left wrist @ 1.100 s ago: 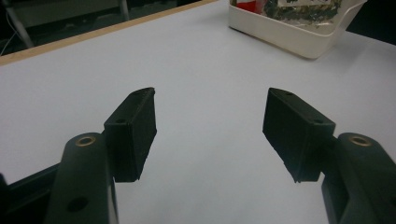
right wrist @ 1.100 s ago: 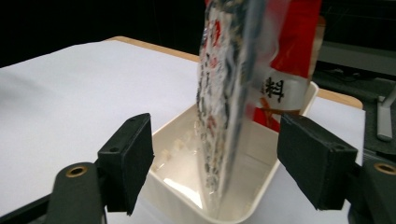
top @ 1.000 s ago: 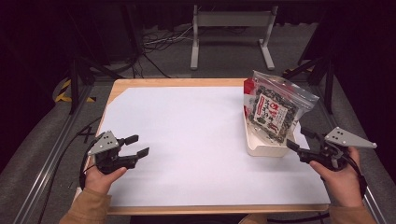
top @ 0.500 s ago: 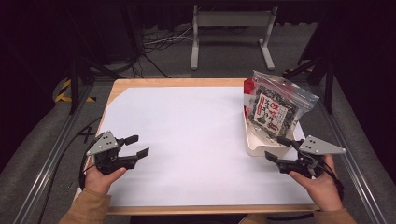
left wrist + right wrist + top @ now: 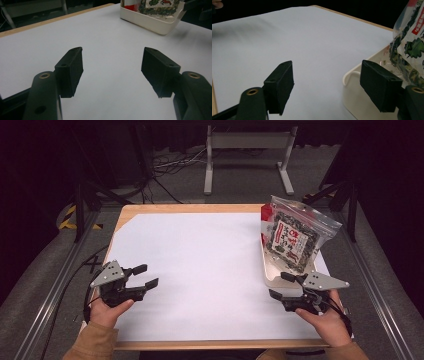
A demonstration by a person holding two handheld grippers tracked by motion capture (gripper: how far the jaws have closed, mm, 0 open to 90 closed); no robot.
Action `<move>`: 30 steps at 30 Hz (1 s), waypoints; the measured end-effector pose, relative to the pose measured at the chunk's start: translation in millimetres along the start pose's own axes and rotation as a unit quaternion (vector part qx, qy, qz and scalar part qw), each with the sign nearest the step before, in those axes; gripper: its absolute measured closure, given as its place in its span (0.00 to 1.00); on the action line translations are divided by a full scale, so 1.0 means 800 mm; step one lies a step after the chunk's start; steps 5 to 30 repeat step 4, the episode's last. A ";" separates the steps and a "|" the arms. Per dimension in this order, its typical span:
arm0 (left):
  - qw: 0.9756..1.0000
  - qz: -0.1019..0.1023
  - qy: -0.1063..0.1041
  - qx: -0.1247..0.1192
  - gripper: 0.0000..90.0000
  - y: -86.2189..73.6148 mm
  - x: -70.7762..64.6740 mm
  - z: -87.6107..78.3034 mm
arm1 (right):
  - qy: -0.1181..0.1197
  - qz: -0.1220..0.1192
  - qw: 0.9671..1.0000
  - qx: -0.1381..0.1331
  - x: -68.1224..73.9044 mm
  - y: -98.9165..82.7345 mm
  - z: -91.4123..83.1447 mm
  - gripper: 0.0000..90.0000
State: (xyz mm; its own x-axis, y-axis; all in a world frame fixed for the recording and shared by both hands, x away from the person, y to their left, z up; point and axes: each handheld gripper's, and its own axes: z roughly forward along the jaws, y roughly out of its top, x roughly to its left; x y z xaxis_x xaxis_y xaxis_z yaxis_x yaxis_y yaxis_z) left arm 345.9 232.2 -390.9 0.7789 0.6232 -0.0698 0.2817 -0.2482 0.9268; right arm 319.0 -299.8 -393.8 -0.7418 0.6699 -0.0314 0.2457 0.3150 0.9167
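The right gripper (image 5: 284, 286), black with a grey three-cornered plate, drew back from the printed seaweed bag in the shallow white plastic tray (image 5: 270, 279) and sank toward that tray's near corner, jaws apart.

Your snack bag (image 5: 292, 237), clear plastic with dark green contents and a red-and-white label, stands tilted in the white tray (image 5: 270, 277) at the table's right edge.
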 end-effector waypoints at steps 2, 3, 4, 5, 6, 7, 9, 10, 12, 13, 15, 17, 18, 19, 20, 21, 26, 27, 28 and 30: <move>1.000 -0.006 -0.003 0.001 0.38 0.000 -0.001 0.001 | 0.000 -0.002 1.000 -0.001 0.001 0.000 0.001 0.30; 1.000 -0.006 -0.003 0.001 0.38 -0.001 -0.001 0.001 | 0.000 -0.003 1.000 -0.001 0.002 0.000 0.001 0.30; 1.000 -0.003 -0.002 0.002 0.38 -0.001 -0.001 0.001 | 0.000 -0.003 1.000 -0.002 0.002 0.000 0.001 0.30; 1.000 -0.003 -0.002 0.002 0.38 -0.001 -0.001 0.001 | 0.000 -0.003 1.000 -0.002 0.002 0.000 0.001 0.30; 1.000 -0.003 -0.002 0.002 0.38 -0.001 -0.001 0.001 | 0.000 -0.003 1.000 -0.002 0.002 0.000 0.001 0.30; 1.000 -0.003 -0.002 0.002 0.38 -0.001 -0.001 0.001 | 0.000 -0.003 1.000 -0.002 0.002 0.000 0.001 0.30; 1.000 -0.003 -0.002 0.002 0.38 -0.001 -0.001 0.001 | 0.000 -0.003 1.000 -0.002 0.002 0.000 0.001 0.30; 1.000 -0.003 -0.002 0.002 0.38 -0.001 -0.001 0.001 | 0.000 -0.003 1.000 -0.002 0.002 0.000 0.001 0.30; 1.000 -0.003 -0.002 0.002 0.38 -0.001 -0.001 0.001 | 0.000 -0.003 1.000 -0.002 0.002 0.000 0.001 0.30; 1.000 -0.003 -0.002 0.002 0.38 -0.001 -0.001 0.001 | 0.000 -0.003 1.000 -0.002 0.002 0.000 0.001 0.30; 1.000 -0.003 -0.002 0.002 0.38 -0.001 -0.001 0.001 | 0.000 -0.003 1.000 -0.002 0.002 0.000 0.001 0.30; 1.000 -0.003 -0.002 0.002 0.38 -0.001 -0.001 0.001 | 0.000 -0.003 1.000 -0.002 0.002 0.000 0.001 0.30; 1.000 -0.003 -0.002 0.002 0.38 -0.001 -0.001 0.001 | 0.000 -0.003 1.000 -0.002 0.002 0.000 0.001 0.30; 1.000 -0.003 -0.002 0.002 0.38 -0.001 -0.001 0.001 | 0.000 -0.003 1.000 -0.002 0.002 0.000 0.001 0.30; 1.000 -0.003 -0.002 0.002 0.38 -0.001 -0.001 0.001 | 0.000 -0.003 1.000 -0.002 0.002 0.000 0.001 0.30; 1.000 -0.003 -0.002 0.002 0.38 -0.001 -0.001 0.001 | 0.000 -0.003 1.000 -0.002 0.002 0.000 0.001 0.30; 1.000 -0.003 -0.002 0.002 0.38 -0.001 -0.001 0.001 | 0.000 -0.003 1.000 -0.002 0.002 0.000 0.001 0.30; 1.000 -0.003 -0.002 0.002 0.38 -0.001 -0.001 0.001 | 0.000 -0.003 1.000 -0.002 0.002 0.000 0.001 0.30; 1.000 -0.003 -0.002 0.002 0.38 -0.001 -0.001 0.001 | 0.000 -0.003 1.000 -0.002 0.002 0.000 0.001 0.30; 1.000 -0.003 -0.002 0.002 0.38 -0.001 -0.001 0.001 | 0.000 -0.003 1.000 -0.002 0.002 0.000 0.001 0.30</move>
